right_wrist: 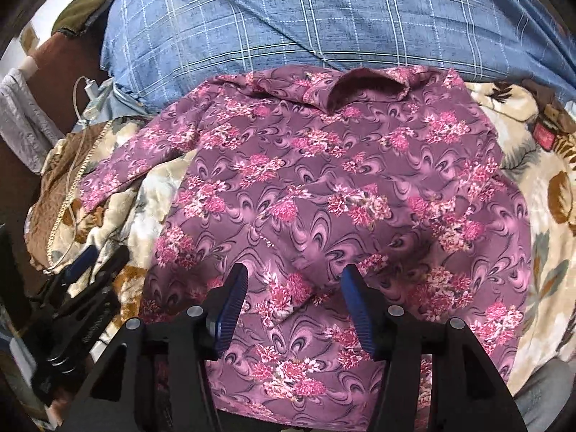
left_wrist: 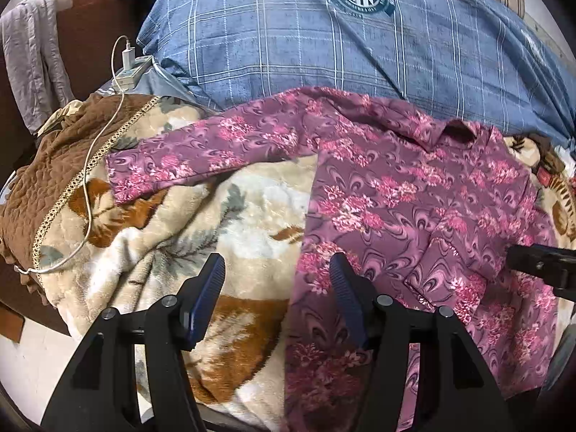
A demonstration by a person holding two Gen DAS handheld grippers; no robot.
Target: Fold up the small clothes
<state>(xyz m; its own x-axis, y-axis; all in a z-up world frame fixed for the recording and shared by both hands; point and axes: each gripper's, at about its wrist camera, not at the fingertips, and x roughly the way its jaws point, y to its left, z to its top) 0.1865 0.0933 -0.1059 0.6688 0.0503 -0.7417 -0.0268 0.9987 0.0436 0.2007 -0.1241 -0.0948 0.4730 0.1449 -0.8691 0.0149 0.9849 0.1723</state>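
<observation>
Shirt (right_wrist: 324,187), thin, limp purple floral cloth lying flat on a plush blanket (left_wrist: 230,216), looked best pinched at its outstretched sleeve (left_wrist: 187,158); left tool (left_wrist: 277,277) and right tool (right_wrist: 295,284) both gaped empty.

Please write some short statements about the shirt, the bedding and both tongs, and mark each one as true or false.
1. The floral shirt lies spread on the fleece blanket. True.
2. Both sleeves are folded in. False: the left sleeve lies stretched out sideways.
3. The left tongs are open and hold nothing. True.
4. The right tongs grip the collar. False: they are open, above the lower part of the shirt.
5. A blue checked pillow lies beyond the shirt. True.
</observation>
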